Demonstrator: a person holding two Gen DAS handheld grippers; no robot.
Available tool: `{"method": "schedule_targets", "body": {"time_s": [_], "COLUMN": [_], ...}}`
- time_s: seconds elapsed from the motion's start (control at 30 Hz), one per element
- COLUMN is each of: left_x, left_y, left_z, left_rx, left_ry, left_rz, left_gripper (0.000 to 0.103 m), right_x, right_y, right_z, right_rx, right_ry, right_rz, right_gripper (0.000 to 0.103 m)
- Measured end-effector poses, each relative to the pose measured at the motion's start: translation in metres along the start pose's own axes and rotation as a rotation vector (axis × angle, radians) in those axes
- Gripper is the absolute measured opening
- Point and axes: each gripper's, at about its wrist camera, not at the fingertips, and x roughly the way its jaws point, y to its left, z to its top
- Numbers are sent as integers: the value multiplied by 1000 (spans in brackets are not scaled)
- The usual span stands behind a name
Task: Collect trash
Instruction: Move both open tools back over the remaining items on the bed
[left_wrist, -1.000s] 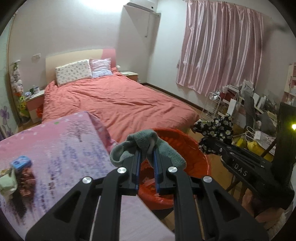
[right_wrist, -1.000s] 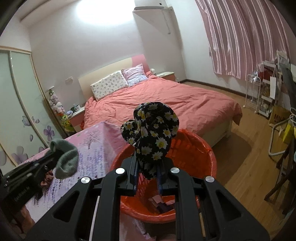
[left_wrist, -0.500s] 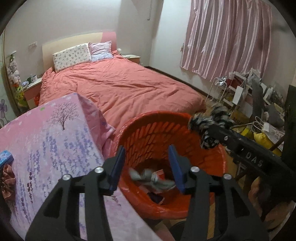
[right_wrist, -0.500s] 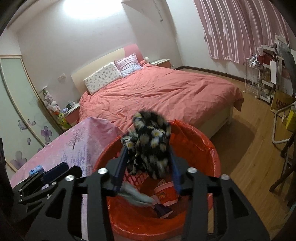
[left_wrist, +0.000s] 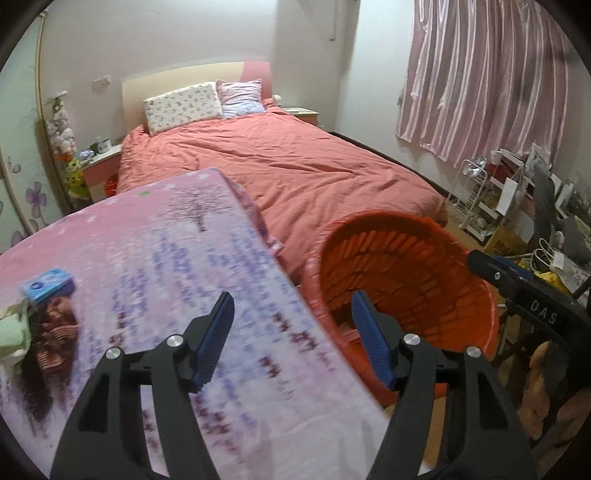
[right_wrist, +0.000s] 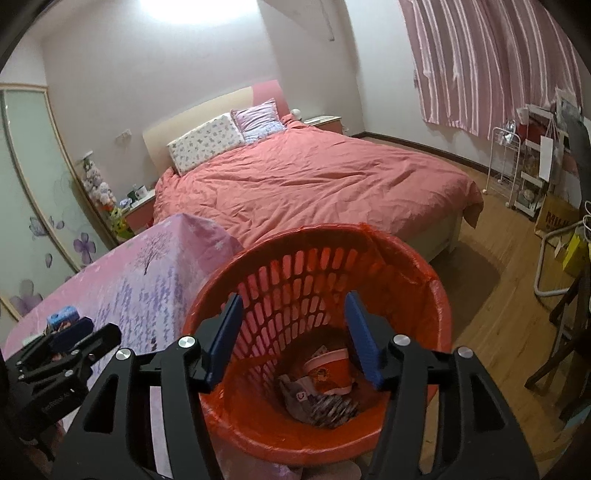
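An orange-red slotted basket (right_wrist: 439, 295) lined with a red bag stands beside the table. At its bottom lie a red printed cup (right_wrist: 328, 373) and crumpled cloth pieces (right_wrist: 317, 402). My right gripper (right_wrist: 293, 299) hangs over the basket's mouth, its jaws opening with nothing between them. My left gripper (left_wrist: 293, 299) is above the table's edge, next to the basket (left_wrist: 406, 280). Its jaws are opening too and hold nothing. On the table's left lie a blue box (left_wrist: 48, 282), a brown striped bundle (left_wrist: 51, 332) and a pale green cloth (left_wrist: 11, 332).
The table (left_wrist: 147, 277) wears a pink and purple printed cloth. A bed with a salmon cover (right_wrist: 314, 184) fills the space behind it. At the right are a wire rack (right_wrist: 506, 166), a cluttered shelf and dark chair legs (right_wrist: 561, 332) on the wooden floor.
Both grippers opened and dropped their loads into the basket: a grey-green sock from the left, a black daisy-print cloth from the right. The left gripper then swung left over the table.
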Motion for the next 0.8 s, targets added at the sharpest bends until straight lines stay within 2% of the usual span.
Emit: {"method": "schedule_targets", "body": {"time_s": [0.27, 0.5, 0.57, 0.63, 0.7, 0.8], "left_x": [-40, -90, -100, -102, -100, -91], "left_y": [62, 150, 182, 206, 226, 248], "left_z": [-17, -31, -36, -39, -41, -44], "left_rx": [-82, -198, -246, -284, -323, -359], "left_ry": [-20, -62, -61, -43, -21, 11], "left_rz": [98, 290, 353, 384, 381, 351], "left_gripper": [69, 69, 69, 69, 65, 38], "right_x": [-2, -2, -3, -3, -3, -1], "right_y": [44, 99, 114, 128, 142, 160], "right_z": [-14, -35, -41, -47, -51, -58], "right_rx": [-73, -157, -182, -206, -227, -246], "right_ry": [37, 75, 85, 95, 106, 123], "right_rz": [28, 84, 100, 114, 127, 141], "right_gripper": [58, 58, 58, 58, 58, 58]}}
